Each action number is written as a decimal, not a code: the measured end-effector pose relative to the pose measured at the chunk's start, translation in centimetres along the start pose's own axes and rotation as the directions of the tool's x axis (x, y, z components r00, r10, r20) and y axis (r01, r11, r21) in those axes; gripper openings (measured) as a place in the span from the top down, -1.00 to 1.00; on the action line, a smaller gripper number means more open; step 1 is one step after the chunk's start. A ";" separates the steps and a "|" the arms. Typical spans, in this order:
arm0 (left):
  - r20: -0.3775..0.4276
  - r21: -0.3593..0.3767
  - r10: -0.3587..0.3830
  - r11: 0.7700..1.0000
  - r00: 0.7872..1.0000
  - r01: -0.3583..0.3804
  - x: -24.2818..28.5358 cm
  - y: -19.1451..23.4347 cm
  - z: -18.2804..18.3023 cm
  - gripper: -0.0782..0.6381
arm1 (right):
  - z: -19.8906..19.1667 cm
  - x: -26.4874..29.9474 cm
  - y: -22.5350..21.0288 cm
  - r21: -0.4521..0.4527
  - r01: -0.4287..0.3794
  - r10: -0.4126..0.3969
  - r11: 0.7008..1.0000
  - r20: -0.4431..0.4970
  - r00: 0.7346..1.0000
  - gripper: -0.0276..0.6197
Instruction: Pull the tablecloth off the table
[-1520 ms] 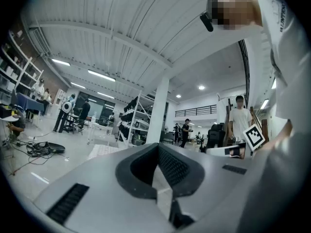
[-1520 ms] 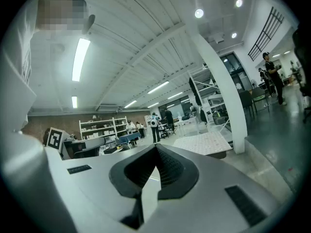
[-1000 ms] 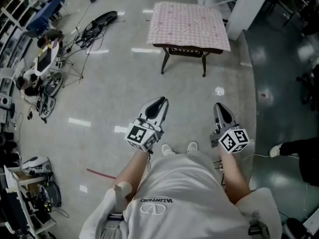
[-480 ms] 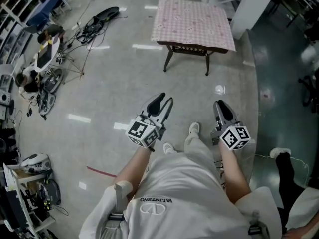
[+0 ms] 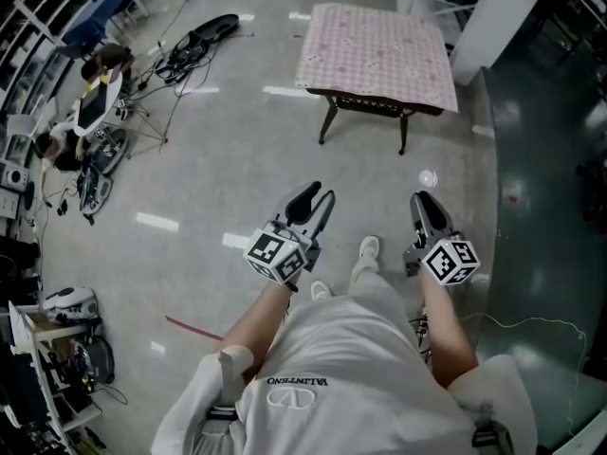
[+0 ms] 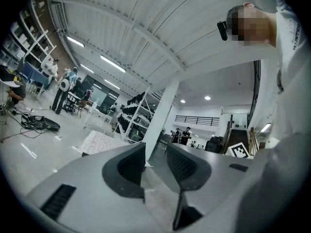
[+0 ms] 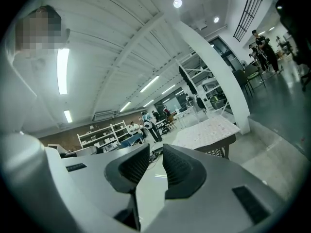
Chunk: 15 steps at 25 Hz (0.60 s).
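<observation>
The person's white shirt (image 5: 365, 349) carries the brand name "VALENTINO", seen upside down.

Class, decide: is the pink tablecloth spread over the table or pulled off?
Spread: the tablecloth lies flat across the table, whose legs show beneath.

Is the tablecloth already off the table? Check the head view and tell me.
No, the pink tablecloth lies spread over the table, its edges hanging over the sides.
</observation>
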<state>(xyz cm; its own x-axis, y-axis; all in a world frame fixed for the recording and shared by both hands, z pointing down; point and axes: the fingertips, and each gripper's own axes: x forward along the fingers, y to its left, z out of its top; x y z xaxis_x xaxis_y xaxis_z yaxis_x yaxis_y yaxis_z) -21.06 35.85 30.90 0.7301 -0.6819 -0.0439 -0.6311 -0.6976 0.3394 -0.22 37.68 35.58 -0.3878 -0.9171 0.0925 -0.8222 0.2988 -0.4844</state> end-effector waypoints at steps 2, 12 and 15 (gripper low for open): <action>-0.007 -0.007 0.012 1.000 1.000 -0.012 2.0 0.6 -0.4 0.44 | 0.4 1.3 -1.5 0.008 -0.012 0.012 1.000 -0.012 1.000 0.62; -0.040 -0.036 0.063 0.997 0.997 -0.064 13.7 4.0 -2.0 0.44 | 4.2 9.3 -10.3 0.039 -0.066 0.069 0.997 -0.062 0.996 0.63; -0.043 -0.037 0.082 0.996 0.996 -0.083 17.1 4.8 -2.3 0.44 | 5.4 11.5 -13.0 0.048 -0.085 0.088 0.995 -0.076 0.993 0.63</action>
<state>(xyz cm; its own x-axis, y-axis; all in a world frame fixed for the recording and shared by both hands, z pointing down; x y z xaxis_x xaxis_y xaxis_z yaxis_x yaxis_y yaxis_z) -10.96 21.34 33.88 0.6868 -0.7264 0.0247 -0.6796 -0.6299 0.3759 8.29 21.84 38.24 -0.4892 -0.8646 0.1149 -0.7656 0.3626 -0.5314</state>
